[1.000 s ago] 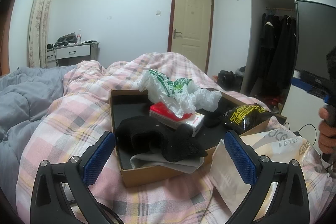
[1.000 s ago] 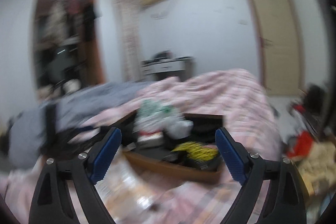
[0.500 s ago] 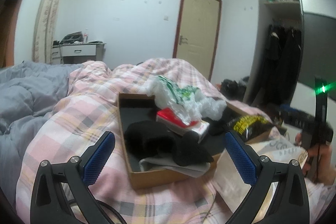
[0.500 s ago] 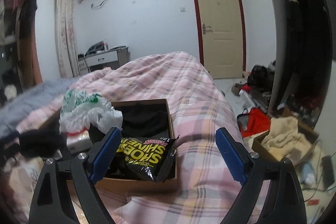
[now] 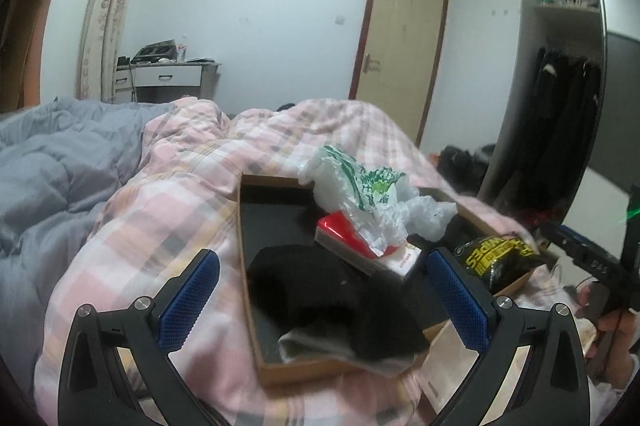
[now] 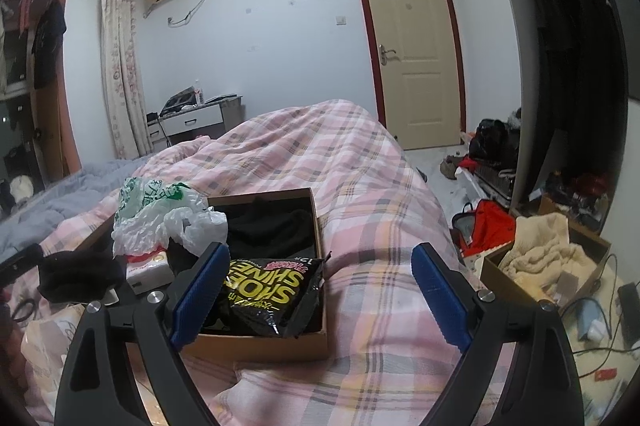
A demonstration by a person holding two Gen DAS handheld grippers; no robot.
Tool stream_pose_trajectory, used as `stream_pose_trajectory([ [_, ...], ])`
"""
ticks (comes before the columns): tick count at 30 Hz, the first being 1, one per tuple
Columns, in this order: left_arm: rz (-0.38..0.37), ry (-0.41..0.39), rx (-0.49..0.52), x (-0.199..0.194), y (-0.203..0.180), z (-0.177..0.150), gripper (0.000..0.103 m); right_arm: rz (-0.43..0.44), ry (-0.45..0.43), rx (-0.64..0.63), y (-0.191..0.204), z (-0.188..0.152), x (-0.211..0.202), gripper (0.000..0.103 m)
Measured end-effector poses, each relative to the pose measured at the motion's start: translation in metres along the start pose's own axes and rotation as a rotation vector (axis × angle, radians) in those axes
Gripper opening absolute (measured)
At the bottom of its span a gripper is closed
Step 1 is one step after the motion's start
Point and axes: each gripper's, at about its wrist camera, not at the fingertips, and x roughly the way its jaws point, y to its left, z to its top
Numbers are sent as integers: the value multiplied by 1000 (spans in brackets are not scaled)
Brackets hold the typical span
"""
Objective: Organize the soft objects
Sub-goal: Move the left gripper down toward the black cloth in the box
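on the bed: pink plaid quilt carrying an open cardboard box, set near the quilt's near edge
box contents: black soft garment at the near end, over a pale cloth; red-and-white tissue pack in the middle; crumpled green-and-white plastic bag on top of it; black-and-yellow shoe-shine pouch at the right end, leaning over the box wall
beside the box: printed plastic bag lying loose on the quilt
left gripper: jaws spread wide, nothing between the pads, hovering at the box's near end over the black garment
right gripper: jaws spread wide, empty, over the quilt at the box's right corner
progress: judged early; contents are jumbled, nothing gripped, sorting left to do
floor: second box holding a cream blanket, well apart
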Motion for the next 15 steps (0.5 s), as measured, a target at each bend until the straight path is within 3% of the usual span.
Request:
stream_pose_trajectory([
  [7,45,104,71,20,-11,-7,103,12,-2,22,-1,-1,-1,92],
  [15,67,116,73,20,-11,-13,103,14,-6,20,-1,0,-2,92],
])
